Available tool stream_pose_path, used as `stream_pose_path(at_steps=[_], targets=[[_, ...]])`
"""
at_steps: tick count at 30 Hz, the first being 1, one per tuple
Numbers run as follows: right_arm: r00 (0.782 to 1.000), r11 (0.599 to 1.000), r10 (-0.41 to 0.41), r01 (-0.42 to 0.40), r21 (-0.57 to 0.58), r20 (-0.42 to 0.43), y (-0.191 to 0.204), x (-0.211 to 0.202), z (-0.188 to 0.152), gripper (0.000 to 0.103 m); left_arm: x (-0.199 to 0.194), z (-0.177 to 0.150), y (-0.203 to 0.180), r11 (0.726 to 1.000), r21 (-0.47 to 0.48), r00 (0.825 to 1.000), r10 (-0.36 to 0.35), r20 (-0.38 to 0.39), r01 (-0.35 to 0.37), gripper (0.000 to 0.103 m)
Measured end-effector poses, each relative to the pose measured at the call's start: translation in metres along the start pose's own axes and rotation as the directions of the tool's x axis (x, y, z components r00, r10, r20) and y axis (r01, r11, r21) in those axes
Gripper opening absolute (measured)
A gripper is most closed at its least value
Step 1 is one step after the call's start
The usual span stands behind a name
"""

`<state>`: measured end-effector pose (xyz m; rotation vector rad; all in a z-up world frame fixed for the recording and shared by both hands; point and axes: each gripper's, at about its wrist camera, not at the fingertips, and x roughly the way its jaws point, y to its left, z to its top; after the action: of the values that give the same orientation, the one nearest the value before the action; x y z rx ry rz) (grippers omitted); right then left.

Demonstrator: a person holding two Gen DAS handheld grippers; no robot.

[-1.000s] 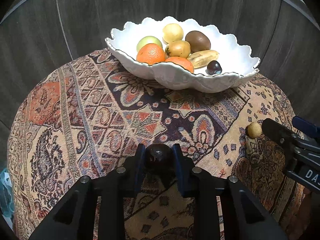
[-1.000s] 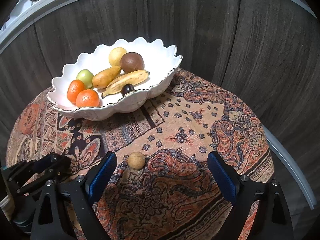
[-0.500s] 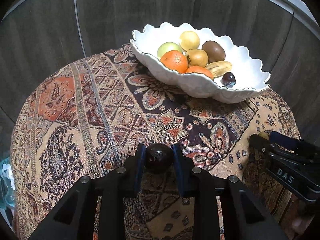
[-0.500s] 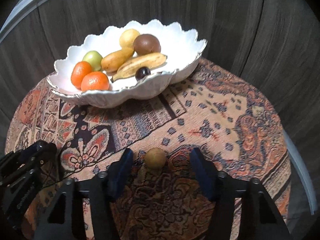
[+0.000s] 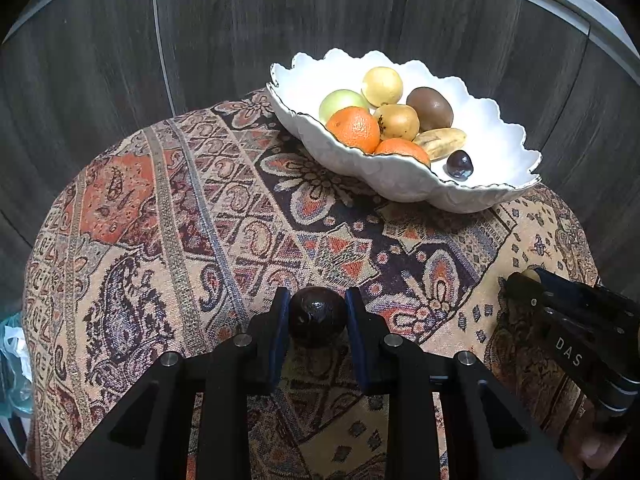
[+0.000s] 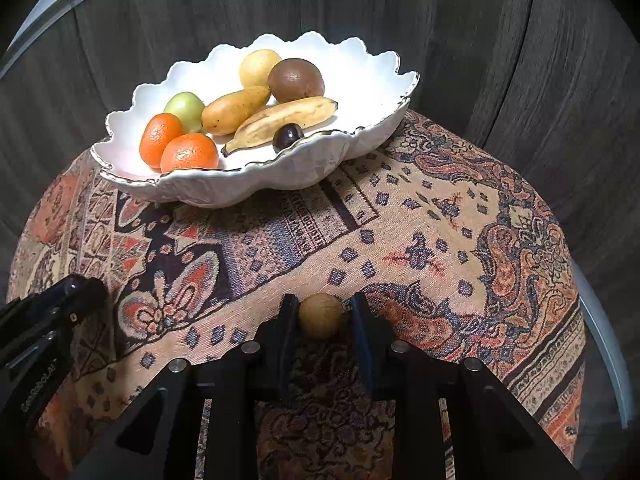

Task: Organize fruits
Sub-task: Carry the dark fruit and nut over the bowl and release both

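Note:
My left gripper point(image 5: 318, 316) is shut on a dark round fruit point(image 5: 317, 315), held just above the patterned cloth. My right gripper point(image 6: 322, 316) has its pads against both sides of a small tan round fruit point(image 6: 320, 315) on the cloth. A white scalloped bowl point(image 5: 400, 184) stands at the back of the table; it also shows in the right wrist view point(image 6: 256, 184). It holds two oranges, a green fruit, a yellow fruit, a kiwi, a pear, a banana and a small dark fruit point(image 6: 287, 135). The right gripper shows at the right of the left wrist view point(image 5: 520, 280).
The small round table is covered by a patterned cloth point(image 5: 200, 220) that drops off at its edges. Dark wood panels point(image 6: 520, 60) stand close behind the bowl. A plastic bag point(image 5: 12, 360) lies below the table at the left.
My right gripper has closed from wide open onto the tan fruit. My left gripper keeps the dark fruit and has swung left, so the bowl sits further right in its view.

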<state>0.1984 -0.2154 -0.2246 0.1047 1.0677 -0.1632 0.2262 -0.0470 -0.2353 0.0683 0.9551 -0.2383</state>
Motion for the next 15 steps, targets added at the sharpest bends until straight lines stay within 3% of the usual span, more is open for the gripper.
stream_pose_path(at_steps=[15], targets=[[0.997, 0.999, 0.022, -0.021, -0.024, 0.072, 0.001, -0.042, 0.018, 0.028, -0.030, 0.019, -0.003, 1.000, -0.004, 0.999, -0.002, 0.045, 0.002, 0.028]])
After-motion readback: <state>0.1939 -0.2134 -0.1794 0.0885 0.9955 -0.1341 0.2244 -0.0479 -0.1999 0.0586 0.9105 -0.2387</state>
